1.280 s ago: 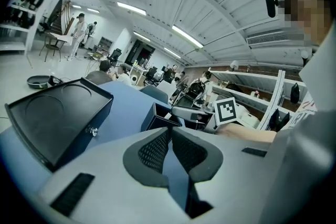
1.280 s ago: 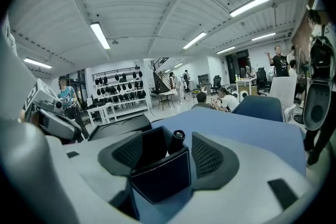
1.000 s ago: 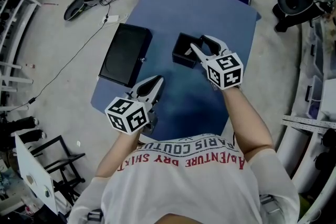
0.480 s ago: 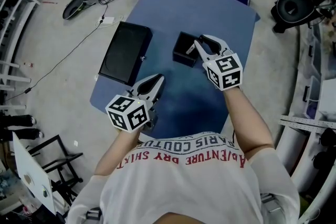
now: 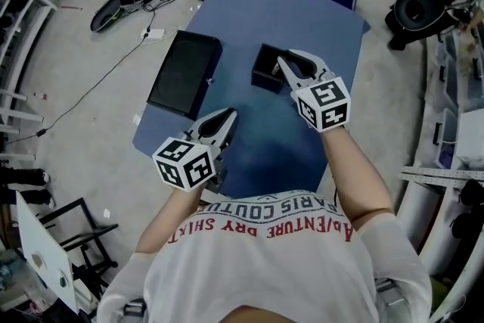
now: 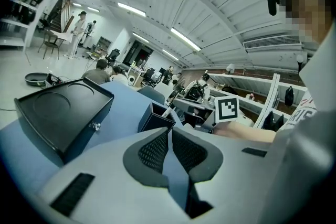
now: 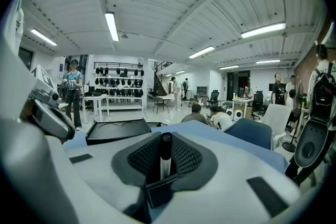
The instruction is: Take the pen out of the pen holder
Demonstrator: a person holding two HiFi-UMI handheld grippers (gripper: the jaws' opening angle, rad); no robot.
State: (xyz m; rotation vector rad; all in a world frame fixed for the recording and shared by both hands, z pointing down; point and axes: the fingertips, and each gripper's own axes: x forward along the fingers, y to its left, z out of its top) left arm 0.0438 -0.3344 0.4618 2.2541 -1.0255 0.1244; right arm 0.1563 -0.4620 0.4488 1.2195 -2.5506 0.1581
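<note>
Right gripper view: your right gripper point(image 7: 166, 140), jaws just closing, is pinching the pen point(image 7: 165, 161). Your left gripper point(image 6: 170, 132) is hanging empty, jaws together.

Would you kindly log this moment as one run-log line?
right tool: jaws just closed onto black-capped white pen | pen: upright in black square pen holder | left tool: shut, empty

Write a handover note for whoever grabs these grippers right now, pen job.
Right gripper: jaws have just been closing and grip the pen upright between the pads.
Left gripper: shut, empty, over the table's near edge.
Pen holder: mid-table, right of the black box, pen's lower end in it.
Done: pen gripped. Left: lift it clear of the holder.
</note>
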